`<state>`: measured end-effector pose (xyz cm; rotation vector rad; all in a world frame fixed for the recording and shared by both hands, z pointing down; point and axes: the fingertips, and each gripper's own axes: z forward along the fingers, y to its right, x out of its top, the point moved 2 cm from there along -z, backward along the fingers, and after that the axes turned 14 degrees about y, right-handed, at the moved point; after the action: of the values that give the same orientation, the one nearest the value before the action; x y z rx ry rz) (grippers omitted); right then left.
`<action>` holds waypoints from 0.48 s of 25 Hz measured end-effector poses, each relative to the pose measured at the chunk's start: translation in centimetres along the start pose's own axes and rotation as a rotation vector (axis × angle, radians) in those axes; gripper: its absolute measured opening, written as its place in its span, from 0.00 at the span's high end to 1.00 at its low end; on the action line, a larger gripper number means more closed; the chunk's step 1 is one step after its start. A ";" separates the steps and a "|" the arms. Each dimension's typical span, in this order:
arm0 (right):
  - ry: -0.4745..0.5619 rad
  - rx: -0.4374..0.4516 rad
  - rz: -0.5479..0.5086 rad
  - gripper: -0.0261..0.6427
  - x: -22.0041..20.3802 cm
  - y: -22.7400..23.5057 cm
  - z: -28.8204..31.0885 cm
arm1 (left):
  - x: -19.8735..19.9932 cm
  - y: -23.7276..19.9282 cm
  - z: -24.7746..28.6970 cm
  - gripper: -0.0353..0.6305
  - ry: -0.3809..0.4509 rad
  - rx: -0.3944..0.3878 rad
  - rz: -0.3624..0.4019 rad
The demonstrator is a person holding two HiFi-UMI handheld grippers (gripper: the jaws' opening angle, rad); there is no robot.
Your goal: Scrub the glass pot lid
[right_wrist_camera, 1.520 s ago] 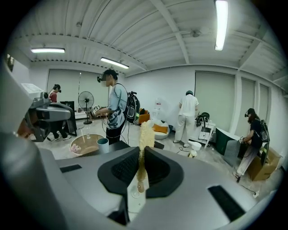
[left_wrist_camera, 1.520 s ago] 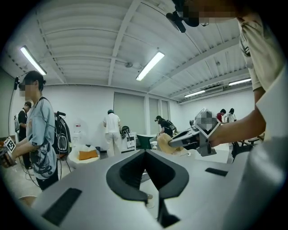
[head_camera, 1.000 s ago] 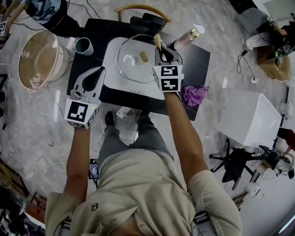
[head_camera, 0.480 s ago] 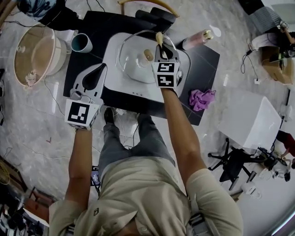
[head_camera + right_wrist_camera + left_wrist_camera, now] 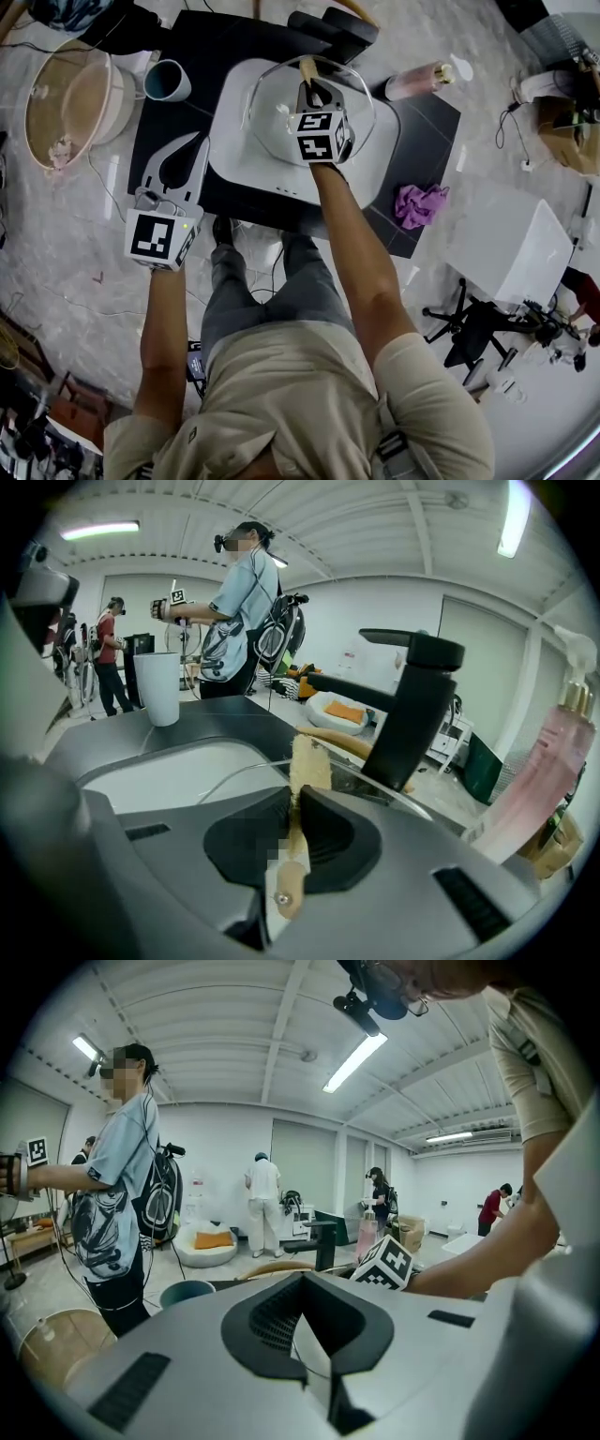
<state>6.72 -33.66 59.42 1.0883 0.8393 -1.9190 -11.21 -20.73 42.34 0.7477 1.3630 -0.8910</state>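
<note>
Pinching brush [image 5: 306, 759], right gripper [image 5: 296, 803] fully closed, over glass lid [image 5: 272, 122]

far edge: shut off by black faucet [image 5: 333, 26] reaching over sink [image 5: 370, 178] | far left: cup [image 5: 169, 80] just beside sink corner | far right: pink bottle [image 5: 417, 80] near corner | right front: purple cloth [image 5: 422, 203], bare surface [image 5: 427, 131] between cloth and bottle | basin: mostly filled by glass lid [image 5: 267, 117], near strip open
</note>
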 end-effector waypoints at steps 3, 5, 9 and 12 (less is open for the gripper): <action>-0.003 0.035 -0.007 0.90 -0.1 -1.8 1.1 | -0.8 -0.4 -0.4 0.93 -0.018 0.004 -0.006; -0.010 0.041 -0.009 0.90 -0.4 -2.2 1.2 | -1.1 -0.4 -0.4 0.93 -0.027 0.002 -0.010; -0.030 0.007 -0.010 0.90 -1.6 -0.4 0.1 | -1.6 -0.1 0.4 0.93 -0.030 -0.025 -0.003; -0.044 -0.058 0.017 0.90 -3.0 2.6 -2.4 | -1.8 0.4 1.2 0.93 -0.035 -0.041 -0.009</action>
<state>10.97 -32.11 60.65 1.0119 0.8535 -1.8864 -10.25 -21.41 44.21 0.6922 1.3509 -0.8764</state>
